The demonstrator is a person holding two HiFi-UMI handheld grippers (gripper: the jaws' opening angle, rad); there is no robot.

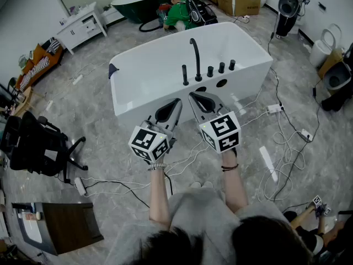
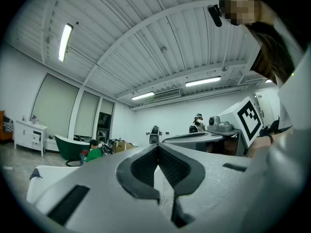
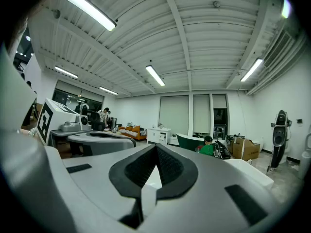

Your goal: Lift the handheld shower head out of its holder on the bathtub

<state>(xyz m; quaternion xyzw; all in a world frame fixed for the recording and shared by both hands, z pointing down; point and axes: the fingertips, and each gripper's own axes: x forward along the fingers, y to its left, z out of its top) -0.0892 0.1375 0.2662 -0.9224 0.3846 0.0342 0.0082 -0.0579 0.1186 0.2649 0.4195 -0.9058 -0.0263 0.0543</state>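
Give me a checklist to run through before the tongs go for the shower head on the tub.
1. Shower head in its holder on the bathtub rim: ok, it stands upright beside the tall spout.
2. Left tongs empty: ok, shut on nothing.
3. Right tongs empty: ok, shut on nothing.
4. Tongs open for a grasp: not ok, both are shut.
5. Tongs at the shower head: not ok, both are held short of it.
6. Footing toward the tub: cannot tell; cables lie on the floor.
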